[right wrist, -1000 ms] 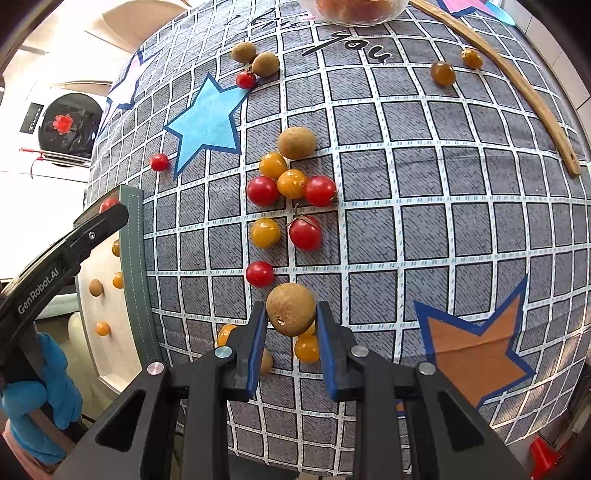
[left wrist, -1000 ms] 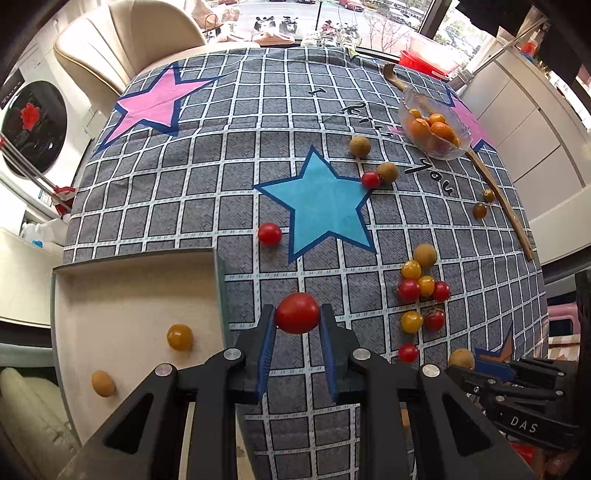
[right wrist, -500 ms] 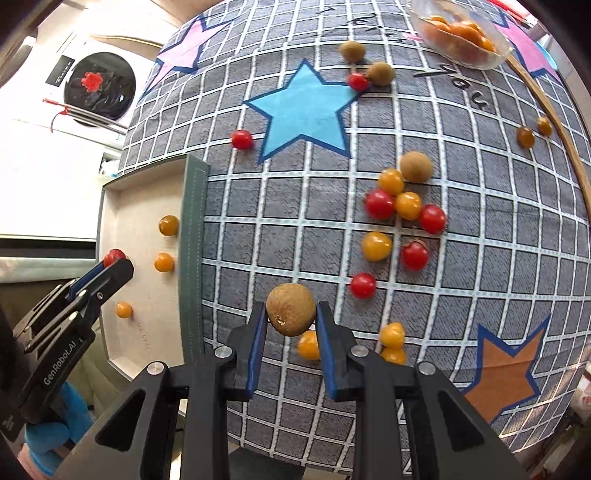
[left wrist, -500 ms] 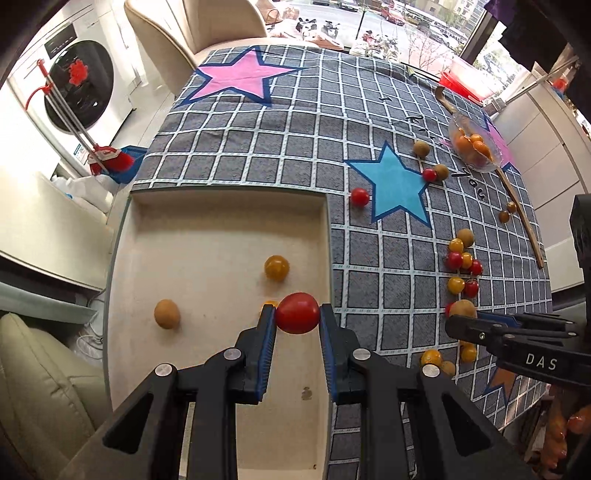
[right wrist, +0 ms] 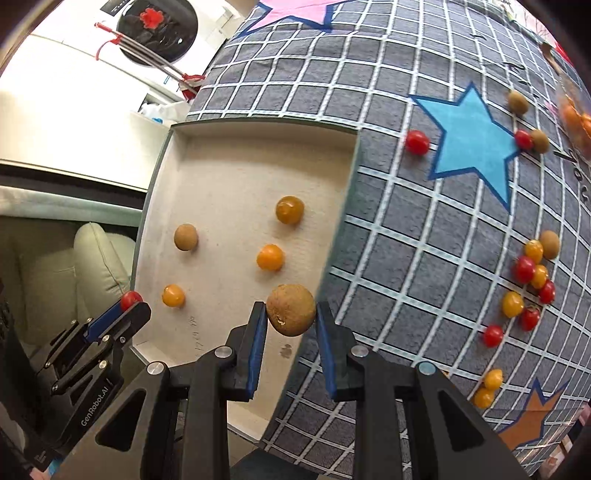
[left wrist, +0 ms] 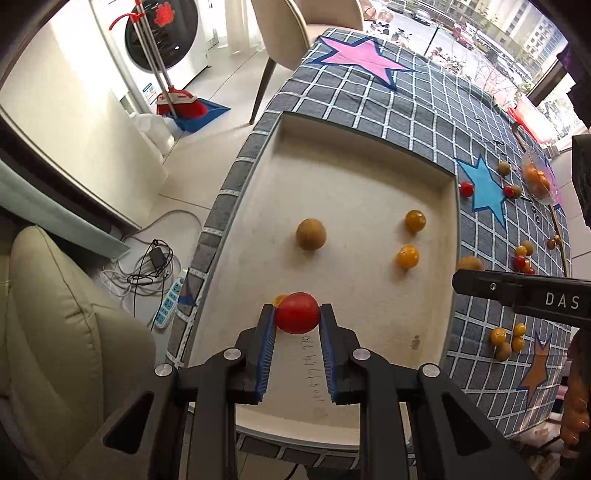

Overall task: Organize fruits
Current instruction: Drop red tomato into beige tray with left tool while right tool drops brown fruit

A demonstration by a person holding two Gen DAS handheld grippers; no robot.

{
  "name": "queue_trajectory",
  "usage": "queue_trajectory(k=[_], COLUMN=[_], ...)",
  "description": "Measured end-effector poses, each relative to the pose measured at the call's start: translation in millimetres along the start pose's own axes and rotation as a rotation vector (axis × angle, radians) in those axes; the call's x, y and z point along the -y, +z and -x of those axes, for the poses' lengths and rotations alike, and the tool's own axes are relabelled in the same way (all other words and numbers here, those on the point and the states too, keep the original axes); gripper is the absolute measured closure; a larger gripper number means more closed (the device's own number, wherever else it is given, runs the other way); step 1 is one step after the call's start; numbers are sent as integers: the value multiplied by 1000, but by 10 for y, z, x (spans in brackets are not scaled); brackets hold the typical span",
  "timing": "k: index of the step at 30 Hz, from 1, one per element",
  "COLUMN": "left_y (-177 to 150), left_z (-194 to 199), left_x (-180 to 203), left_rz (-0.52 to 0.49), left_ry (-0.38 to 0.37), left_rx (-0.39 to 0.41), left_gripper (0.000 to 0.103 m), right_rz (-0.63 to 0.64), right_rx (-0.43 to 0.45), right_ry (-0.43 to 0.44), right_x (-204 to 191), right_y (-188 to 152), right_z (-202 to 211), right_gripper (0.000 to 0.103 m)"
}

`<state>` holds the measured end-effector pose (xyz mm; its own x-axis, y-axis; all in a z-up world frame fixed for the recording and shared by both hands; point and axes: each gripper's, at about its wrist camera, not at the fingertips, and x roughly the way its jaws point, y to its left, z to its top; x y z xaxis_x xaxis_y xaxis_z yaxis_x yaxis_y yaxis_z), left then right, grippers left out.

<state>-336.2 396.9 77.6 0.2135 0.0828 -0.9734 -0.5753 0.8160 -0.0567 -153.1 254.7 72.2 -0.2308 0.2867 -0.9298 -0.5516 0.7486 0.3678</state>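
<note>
My left gripper (left wrist: 297, 314) is shut on a red cherry tomato (left wrist: 297, 312) and holds it over the near part of the beige tray (left wrist: 354, 166). It also shows in the right wrist view (right wrist: 130, 301). My right gripper (right wrist: 291, 312) is shut on a brown longan (right wrist: 291, 309) over the tray's right rim (right wrist: 343, 206). In the tray lie a brown longan (left wrist: 311, 234) and three orange tomatoes (left wrist: 407, 257). Several red, orange and brown fruits (right wrist: 532, 273) lie loose on the checked cloth.
A clear bowl of orange fruit (left wrist: 537, 179) stands at the far right with a wooden spoon beside it. A beige chair (left wrist: 306, 14) stands behind the table, a cushioned seat (left wrist: 66, 332) on the left. Cables and a power strip (left wrist: 166, 306) lie on the floor.
Both grippers have moved left with their fruits. The left one now holds the tomato over the tray's near part; the right one has reached the tray's right rim.
</note>
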Motion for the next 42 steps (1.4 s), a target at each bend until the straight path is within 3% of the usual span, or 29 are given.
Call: queue_trajectory(k=[12,25,27,28,29,30,34,38,42], left_y=[-225,-252,-258,-257,-245,-248,-259,-264,-248], left_z=[-390,-529,-532,-534,-534,-520,-497,-477,-418], left_x=[-233,-216,-202,-194,-174,-173,-174,-186,-149], left_rz=[48,28,9,1,1,2,-11,-18,-43], left_ry=[45,50,57,60,61,69,77,77,78], left_rx=[-60,-88,-86,-87,-91,-81,-75,-85,-85], left_gripper=[78,78,75,70,44,30,30,30,30], right_rz=[116,176,174,174,175,178,180,161,121], right_rx=[-65,-83,-89,-91,-91,-90,-87,-71,-34], right_ry=[-29,-111,-99,-94,-97,-99,-88,-44,-1], right_x=[-538,-787,-785,-807,-814,-812,-803,-749,-691], right_y=[198,300,308,314,318,320,355,356,379], right_z=[-482,-804,-804,-819,-821,-815,-763,-630,-449], right_gripper=[74,73,69,68,62,57,47,21,21])
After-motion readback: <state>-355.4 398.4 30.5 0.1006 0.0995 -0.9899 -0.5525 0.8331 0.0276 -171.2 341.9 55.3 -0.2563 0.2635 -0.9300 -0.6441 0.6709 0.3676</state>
